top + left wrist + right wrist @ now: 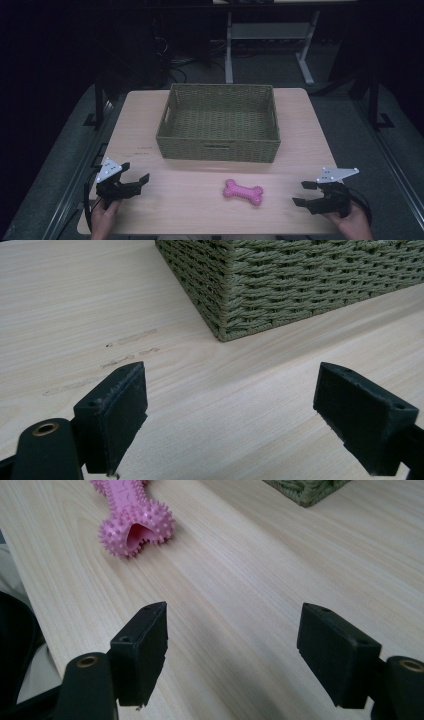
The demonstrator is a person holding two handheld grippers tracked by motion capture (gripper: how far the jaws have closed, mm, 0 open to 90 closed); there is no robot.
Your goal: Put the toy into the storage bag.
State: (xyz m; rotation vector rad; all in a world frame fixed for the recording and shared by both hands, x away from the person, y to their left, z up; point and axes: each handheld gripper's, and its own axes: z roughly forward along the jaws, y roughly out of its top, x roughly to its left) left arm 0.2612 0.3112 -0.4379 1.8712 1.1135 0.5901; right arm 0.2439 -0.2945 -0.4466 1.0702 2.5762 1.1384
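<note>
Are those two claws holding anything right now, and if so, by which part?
Nothing is held. The left claw and right claw both stand open over the table; the pink bone toy lies untouched between them.

My table (pixel 150 200) is pale wood-grain laminate, smooth and matt; the basket (pixel 218 148) at its far edge is rough woven green cord; the bone (pixel 243 191) is soft pink rubber, studded with nubs; my grippers' pads (pixel 142 652) are matt black.

Pink bone toy (pixel 131 522) cropped at top edge
</note>
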